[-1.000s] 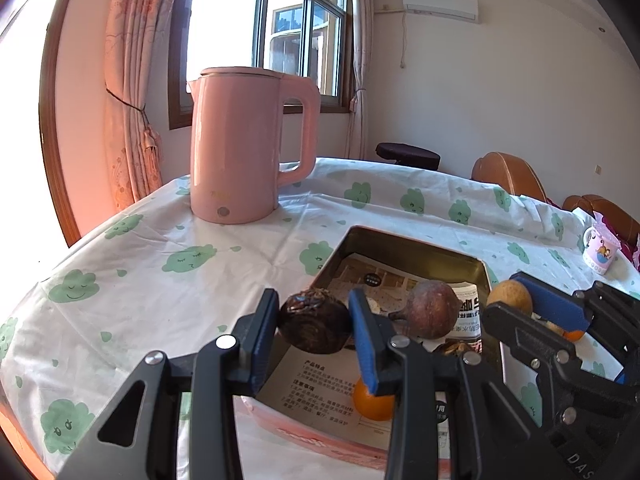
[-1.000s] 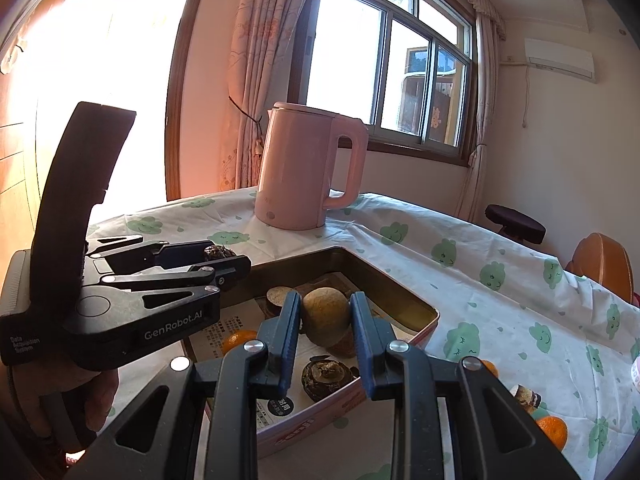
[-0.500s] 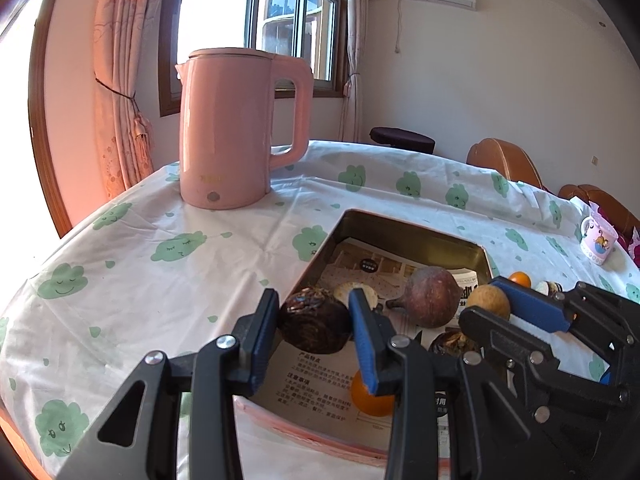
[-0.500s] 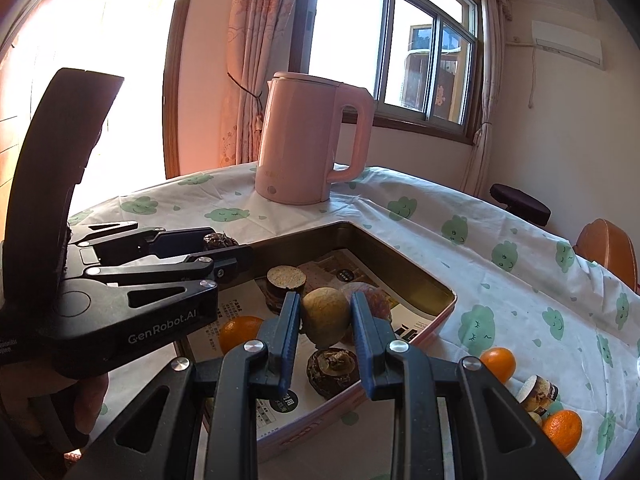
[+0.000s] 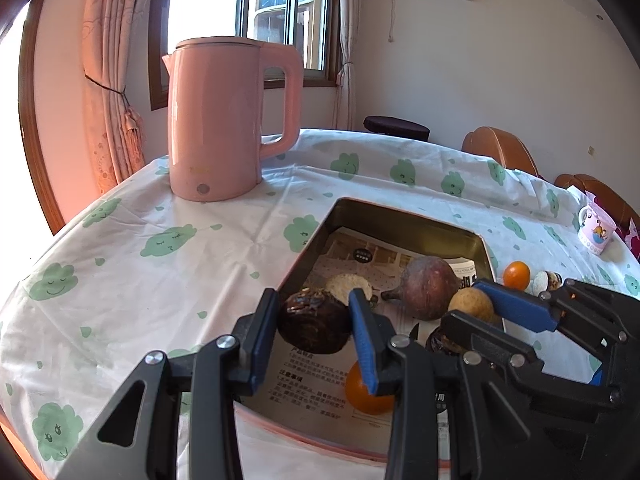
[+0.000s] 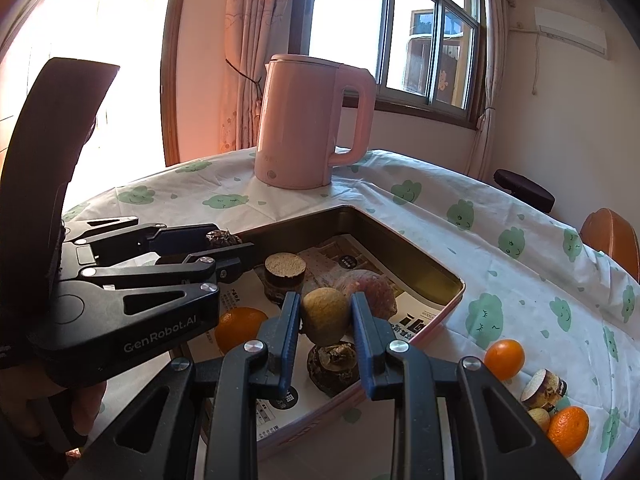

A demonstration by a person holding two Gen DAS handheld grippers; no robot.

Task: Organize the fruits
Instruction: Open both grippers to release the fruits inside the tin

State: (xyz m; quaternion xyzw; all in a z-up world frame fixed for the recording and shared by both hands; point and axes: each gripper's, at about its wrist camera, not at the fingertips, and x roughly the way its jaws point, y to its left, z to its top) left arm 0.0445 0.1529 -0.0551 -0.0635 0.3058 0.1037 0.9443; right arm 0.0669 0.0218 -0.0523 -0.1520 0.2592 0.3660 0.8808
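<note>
I held the left gripper [image 5: 314, 322] tilted downward, its blue pads [image 5: 362, 332] clamped on a dark, rough fruit [image 5: 312, 326]. The right gripper [image 6: 325, 320] pointed downward beside it, jaws closed on a tan round fruit [image 6: 324, 316]. A hand [image 6: 60, 412] gripped the left handle.

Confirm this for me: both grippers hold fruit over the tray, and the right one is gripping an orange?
Not quite. The right gripper is shut on a tan round fruit, as the right wrist view shows. Both grippers do hold fruit over the tray.
</note>
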